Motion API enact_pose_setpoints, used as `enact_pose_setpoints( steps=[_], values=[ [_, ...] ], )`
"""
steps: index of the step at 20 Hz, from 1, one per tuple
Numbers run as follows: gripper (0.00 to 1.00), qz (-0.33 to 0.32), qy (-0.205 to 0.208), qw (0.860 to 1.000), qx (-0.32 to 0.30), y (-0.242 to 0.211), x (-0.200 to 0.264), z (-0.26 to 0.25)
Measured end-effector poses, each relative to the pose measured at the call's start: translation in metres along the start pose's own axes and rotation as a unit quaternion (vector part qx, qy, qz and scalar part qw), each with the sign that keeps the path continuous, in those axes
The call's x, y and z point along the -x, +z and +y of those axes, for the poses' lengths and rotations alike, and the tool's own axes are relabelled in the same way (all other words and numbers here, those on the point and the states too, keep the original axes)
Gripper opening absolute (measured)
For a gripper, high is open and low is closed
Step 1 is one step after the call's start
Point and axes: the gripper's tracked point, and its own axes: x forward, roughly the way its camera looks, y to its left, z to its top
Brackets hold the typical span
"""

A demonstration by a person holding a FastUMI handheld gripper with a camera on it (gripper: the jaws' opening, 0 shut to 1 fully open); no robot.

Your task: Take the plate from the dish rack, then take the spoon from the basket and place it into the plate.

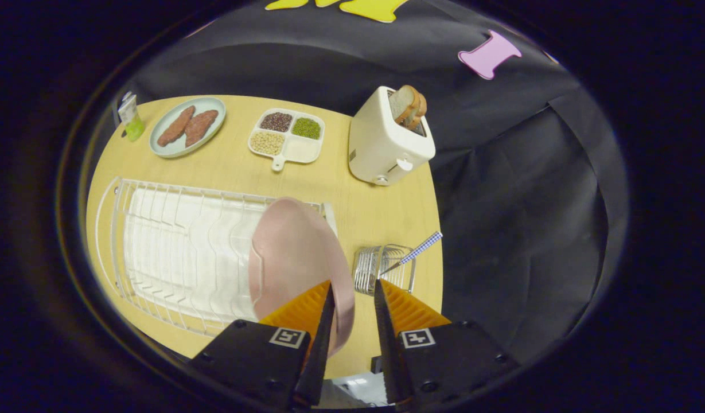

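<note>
The gripper (353,293) hangs over the table (381,206) with its fingers parted — nothing pressed between them. The pink plate (295,258) stands on edge in the white dish rack (174,252), partly behind the left finger; just beyond the tips sits the wire basket (384,267) — the spoon (418,249) leaning out of it.

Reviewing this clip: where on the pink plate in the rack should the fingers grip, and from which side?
Grip the pink plate at its upper rim, coming from above. It stands on edge at the dish rack end nearest the basket, rim thin enough to fit the open gripper, whose gap already straddles it.
</note>
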Motion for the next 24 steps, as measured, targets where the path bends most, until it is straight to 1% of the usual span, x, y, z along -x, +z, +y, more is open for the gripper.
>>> enact_pose_setpoints(
  steps=[1, 3, 4, 5, 6, 8, 9, 11, 17, 19, 21, 24],
  values=[
    [0.38, 0.014, 0.004, 1.000, 0.001, -0.005, 0.001, 0.005],
    [0.36, 0.049, 0.036, 0.998, -0.002, -0.016, 0.004, 0.024],
    [0.36, 0.061, 0.060, 0.996, 0.003, -0.021, 0.004, 0.034],
    [0.36, 0.058, 0.079, 0.995, 0.005, -0.021, 0.006, 0.040],
    [0.36, 0.051, 0.081, 0.995, 0.003, -0.019, 0.004, 0.041],
    [0.34, 0.043, 0.061, 0.997, -0.008, -0.019, 0.004, 0.033],
    [0.30, 0.044, 0.060, 0.997, -0.014, -0.018, 0.005, 0.033],
    [0.27, 0.036, 0.050, 0.998, -0.013, -0.015, 0.008, 0.030],
    [0.25, -0.043, -0.020, 0.999, -0.020, 0.006, 0.034, 0.007],
    [0.26, -0.061, -0.026, 0.998, -0.015, 0.005, 0.043, 0.001],
    [0.25, -0.062, -0.005, 0.998, -0.018, -0.009, 0.052, 0.002],
    [0.25, -0.051, 0.057, 0.997, -0.032, -0.046, 0.061, 0.005]
  ],
)
